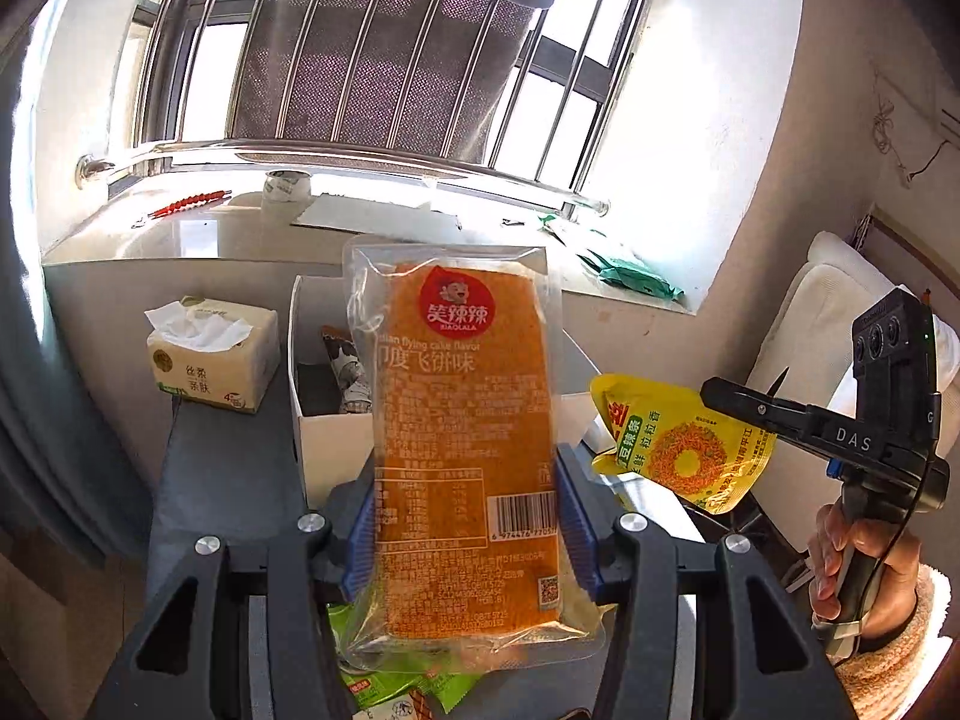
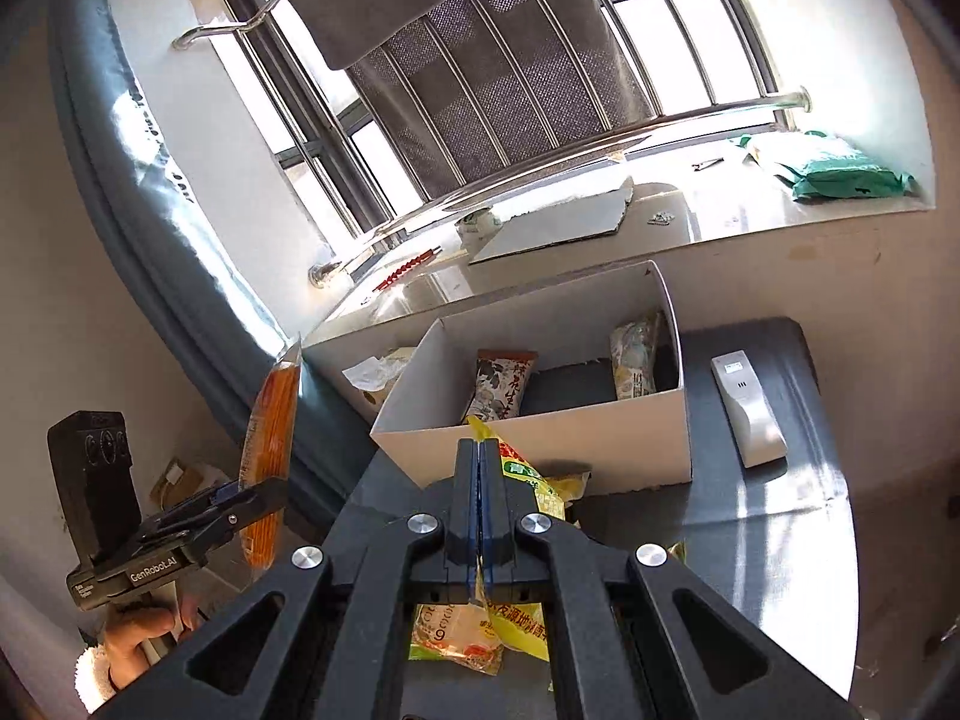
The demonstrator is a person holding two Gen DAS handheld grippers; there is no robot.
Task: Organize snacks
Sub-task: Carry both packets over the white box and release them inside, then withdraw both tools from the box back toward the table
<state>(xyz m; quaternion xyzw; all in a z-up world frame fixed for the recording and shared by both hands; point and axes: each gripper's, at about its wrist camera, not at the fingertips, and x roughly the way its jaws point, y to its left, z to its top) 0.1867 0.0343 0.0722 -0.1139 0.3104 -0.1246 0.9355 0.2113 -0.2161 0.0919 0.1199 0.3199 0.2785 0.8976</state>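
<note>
Left hand-held gripper (image 1: 465, 516) clamped on orange pack (image 1: 462, 420), right hand-held gripper (image 2: 480, 480) pinched shut on yellow pouch (image 2: 522, 468) — both snacks held up over the worktop (image 2: 750, 504), just before the white box (image 2: 540, 438).

A cream paper tissue pack (image 1: 213, 354) with a white sheet poking out sits at the left on the dark grey table (image 1: 228, 468). A white rectangular remote (image 2: 748, 408) lies at centre right. On the pale windowsill (image 2: 750, 213) rest a grey cardboard sheet (image 2: 558, 222), upper centre, and a green plastic bag (image 2: 840, 171), upper right.
</note>
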